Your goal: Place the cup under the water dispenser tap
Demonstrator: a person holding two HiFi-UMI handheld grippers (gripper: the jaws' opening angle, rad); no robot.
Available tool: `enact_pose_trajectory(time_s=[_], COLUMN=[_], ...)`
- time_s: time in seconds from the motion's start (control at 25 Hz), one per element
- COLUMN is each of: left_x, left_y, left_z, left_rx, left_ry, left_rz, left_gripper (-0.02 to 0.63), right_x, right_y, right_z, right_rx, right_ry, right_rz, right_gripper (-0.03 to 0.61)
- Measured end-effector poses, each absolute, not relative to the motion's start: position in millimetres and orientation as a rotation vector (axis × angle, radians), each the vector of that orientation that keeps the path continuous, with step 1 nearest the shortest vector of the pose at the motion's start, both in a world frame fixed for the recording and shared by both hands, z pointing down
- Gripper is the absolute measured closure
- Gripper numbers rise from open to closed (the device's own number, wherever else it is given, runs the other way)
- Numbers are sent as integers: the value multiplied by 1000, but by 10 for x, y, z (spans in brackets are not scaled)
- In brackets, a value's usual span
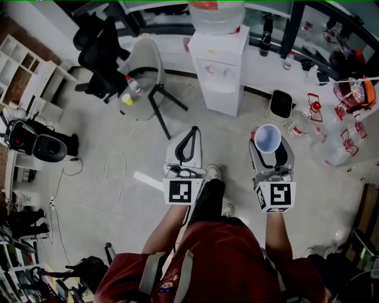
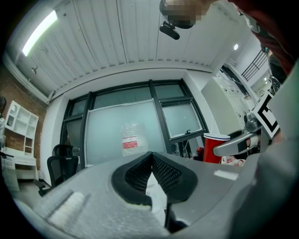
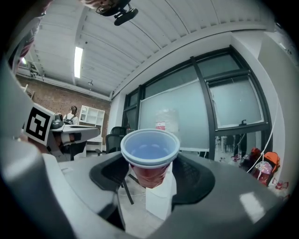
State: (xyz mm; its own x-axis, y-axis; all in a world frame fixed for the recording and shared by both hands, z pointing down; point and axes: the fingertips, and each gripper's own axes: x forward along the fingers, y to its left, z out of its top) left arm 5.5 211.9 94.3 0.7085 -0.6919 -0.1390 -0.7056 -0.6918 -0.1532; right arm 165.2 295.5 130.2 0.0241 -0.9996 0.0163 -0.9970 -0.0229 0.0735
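A red cup (image 1: 267, 136) with a pale inside stands upright between the jaws of my right gripper (image 1: 271, 143), which is shut on it. In the right gripper view the cup (image 3: 150, 150) fills the middle, the right gripper (image 3: 152, 173) clamping its lower wall. The white water dispenser (image 1: 218, 66), with a clear bottle (image 1: 216, 15) on top, stands on the floor ahead, some way beyond both grippers. My left gripper (image 1: 190, 131) is shut with nothing in it; its jaws meet at the tip of the left gripper (image 2: 150, 158). The cup (image 2: 215, 147) also shows at the right of that view.
A grey chair (image 1: 146, 65) with a bottle on its seat stands left of the dispenser, a black office chair (image 1: 98, 47) behind it. A small bin (image 1: 280, 105) sits right of the dispenser. Red-and-clear clutter (image 1: 346, 106) lies at the right, and cables (image 1: 115, 171) trail on the floor at the left.
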Motion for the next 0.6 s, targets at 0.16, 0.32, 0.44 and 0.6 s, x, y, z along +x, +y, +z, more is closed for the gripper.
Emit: enact_pose_trajectory(time_s=[0.16,0.32,0.44,0.6], left_x=[77,123,139,105], left_y=[1748,1300,906,335], left_z=[1147,1413,1648,2010], left_rx=[-2730,-2756,-2781,-2826], left_ry=[1144,1178,1203,1254], left_rz=[94,70,33,-16], left_gripper=[617,617,617,617], right_x=[1649,1633,1617,1526], right_y=[2570,2093,1670,1044], right_z=[1517,1771,1958,2195], right_rx=[2169,2099,2054,2002], right_ry=[-2145,-2162,-2165,-2173], right_rz=[-14,30,66,100], right_gripper=[293,293,291,291])
